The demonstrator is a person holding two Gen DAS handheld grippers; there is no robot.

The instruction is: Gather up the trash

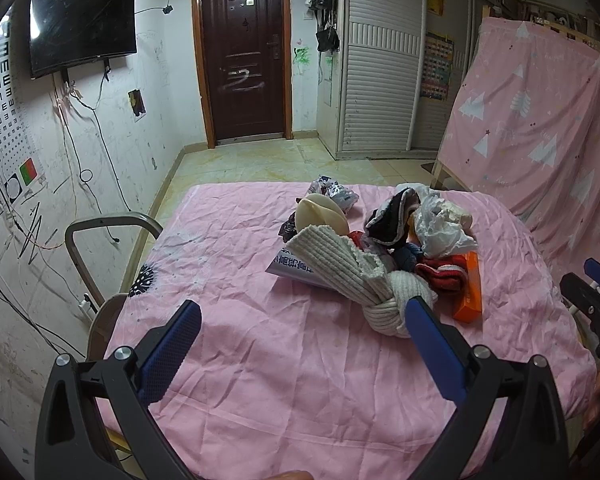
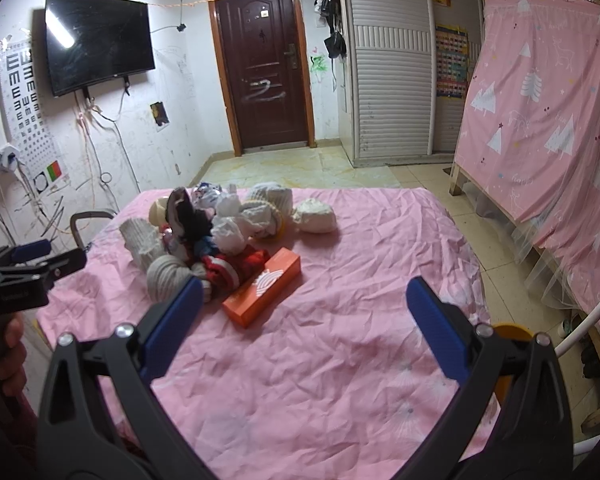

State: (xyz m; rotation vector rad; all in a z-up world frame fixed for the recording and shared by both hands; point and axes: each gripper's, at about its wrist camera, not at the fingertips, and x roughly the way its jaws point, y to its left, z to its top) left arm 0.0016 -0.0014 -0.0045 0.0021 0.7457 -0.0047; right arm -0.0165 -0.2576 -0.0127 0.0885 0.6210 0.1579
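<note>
A heap of socks and trash was seen on a counter covered with a wrinkled pink sheet (image 1: pixel 260 360). In the left wrist view the left hand-held gripper (image 1: pixel 302 320) was held above the near part of the sheet with its blue-padded jaws wide apart and nothing between them. The heap lay toward 1 o'clock from it. A knotted white ribbed sock (image 1: pixel 352 272) was nearest, its knot just behind the right finger. An orange box (image 1: pixel 470 288) lay at the 3 o'clock side of the sock, beside a red knit sock (image 1: pixel 440 274). A crumpled white plastic bag (image 1: pixel 440 228) and a dark cloth (image 1: pixel 392 216) were piled farther back, at 12 o'clock of the red sock. A printed paper (image 1: pixel 288 266) was tucked under the ribbed sock at its 9 o'clock side.

In the right wrist view the right hand-held gripper (image 2: pixel 304 304) was likewise held over the sheet, jaws spread and empty. The orange box (image 2: pixel 262 288) lay toward 11 o'clock from it, touching the red sock (image 2: pixel 236 266). A crumpled pale wad (image 2: pixel 316 216) sat apart at the 3 o'clock edge of the heap. A hand (image 2: pixel 12 360) on the other tool's grip was visible at 9 o'clock.
</note>
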